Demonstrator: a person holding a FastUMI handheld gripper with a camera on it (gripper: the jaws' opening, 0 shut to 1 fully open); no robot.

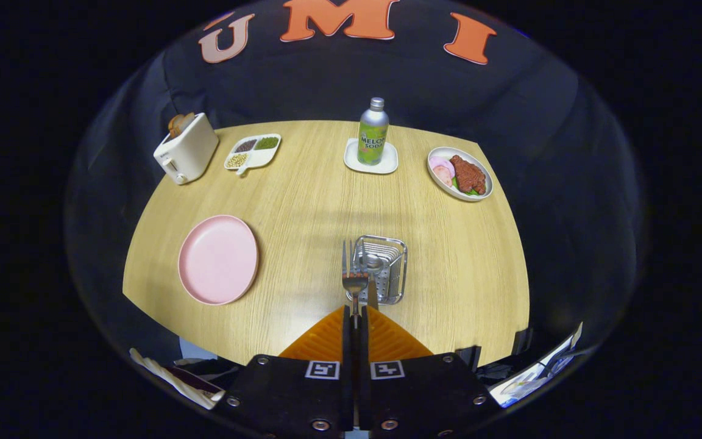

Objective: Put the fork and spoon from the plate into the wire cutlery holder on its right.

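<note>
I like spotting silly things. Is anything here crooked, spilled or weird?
Nothing is spilled or broken. The gripper is shut on the fork, tines up, beside the wire cutlery holder, where a spoon seems to stand. The pink plate is bare.

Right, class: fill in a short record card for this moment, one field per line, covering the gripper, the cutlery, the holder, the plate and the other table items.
gripper: gripper shut on the fork, tines pointing away
fork position: beside the left edge of the wire cutlery holder
holder: already holds a spoon
pink plate: left of the holder, bare
back of table: toaster, divided dish, bottle on a coaster, plate of food
</note>
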